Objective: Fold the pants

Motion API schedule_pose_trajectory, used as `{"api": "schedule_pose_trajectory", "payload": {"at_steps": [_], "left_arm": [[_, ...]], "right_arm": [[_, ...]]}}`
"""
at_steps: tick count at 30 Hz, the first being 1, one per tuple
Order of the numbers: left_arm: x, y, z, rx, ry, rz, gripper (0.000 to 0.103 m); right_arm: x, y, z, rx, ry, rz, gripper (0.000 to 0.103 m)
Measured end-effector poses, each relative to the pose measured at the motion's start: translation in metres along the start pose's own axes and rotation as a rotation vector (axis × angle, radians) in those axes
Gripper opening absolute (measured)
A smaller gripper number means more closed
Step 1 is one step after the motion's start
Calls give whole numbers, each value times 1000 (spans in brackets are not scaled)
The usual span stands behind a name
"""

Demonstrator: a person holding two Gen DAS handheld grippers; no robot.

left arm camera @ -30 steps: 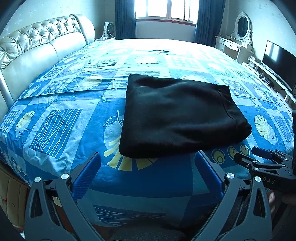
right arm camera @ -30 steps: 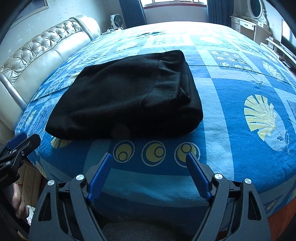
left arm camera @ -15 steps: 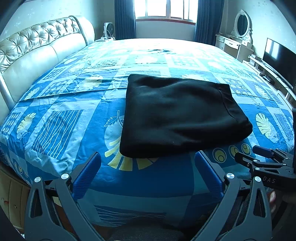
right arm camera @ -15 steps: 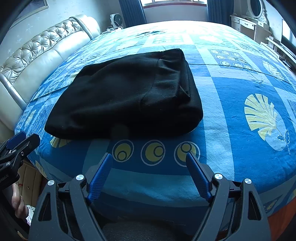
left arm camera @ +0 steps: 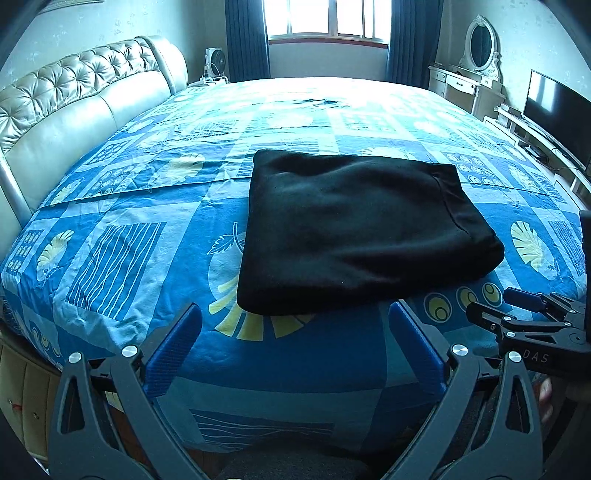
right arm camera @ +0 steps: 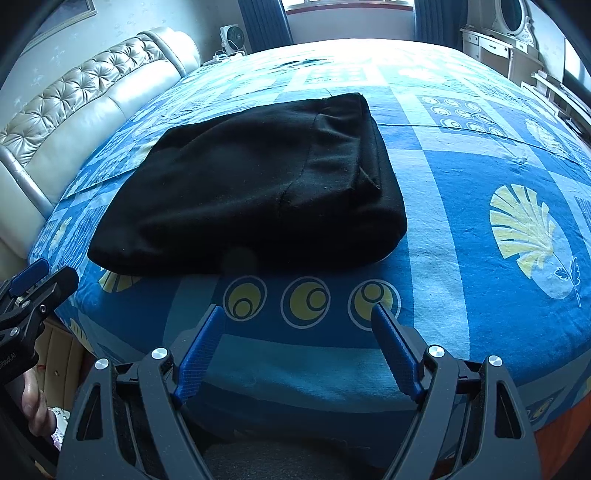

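Nothing has shifted since the earlier frames: both tools hold the same pose and the garment lies as before. Nearest the lens, the left hand-held gripper (left arm camera: pixel 295 332), black-framed with blue ribbed pads, stands with its jaws spread wide and empty above the near edge of the bed. The right hand-held gripper (right arm camera: pixel 297 330), of the same build, is likewise spread wide with nothing between its pads, just beside the left one. Beyond both fingertips, apart from them, the black fleece pants (left arm camera: pixel 354 229) lie folded into a thick rectangle on the blue patterned bedspread (left arm camera: pixel 122 258), near the bed's front edge. Farther off, a tufted cream headboard (left arm camera: pixel 74 96) borders the left side; a white vanity desk with oval mirror (left arm camera: pixel 476 70) and a curtained window (left arm camera: pixel 325 22) close the background.
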State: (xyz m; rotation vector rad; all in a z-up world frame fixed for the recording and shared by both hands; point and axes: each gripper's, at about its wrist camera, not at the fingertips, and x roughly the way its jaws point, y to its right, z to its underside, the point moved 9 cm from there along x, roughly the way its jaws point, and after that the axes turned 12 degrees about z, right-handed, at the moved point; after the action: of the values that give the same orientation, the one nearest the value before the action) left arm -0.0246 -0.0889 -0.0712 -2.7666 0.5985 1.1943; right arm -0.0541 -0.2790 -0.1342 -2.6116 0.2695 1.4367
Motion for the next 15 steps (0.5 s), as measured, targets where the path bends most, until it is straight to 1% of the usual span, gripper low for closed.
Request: {"api": "schedule_pose_trajectory", "payload": {"at_steps": [5,8,9,10,13,15], "left_arm": [[0,1,-2,-17,1,13,101],[-2,-2,-5,-32,6,-17,101],[-5,-2,-7,-37,28,-16,101],[-10,-1,-11,-42,55,-7,101],[-18,0,-21,-50,52,40,101],[-22,-12,-34,-66,62,54,101]], "right_arm": [[1,0,2,2,-8,-3,80],[3,-1,4,4,-14,-8,80],[4,0,4,4,-18,-10,80],[6,0,4,5,-23,-13,80],[2,1,2,21,-25,-28,80],[-8,2,-10,30,-12,-60,80]]}}
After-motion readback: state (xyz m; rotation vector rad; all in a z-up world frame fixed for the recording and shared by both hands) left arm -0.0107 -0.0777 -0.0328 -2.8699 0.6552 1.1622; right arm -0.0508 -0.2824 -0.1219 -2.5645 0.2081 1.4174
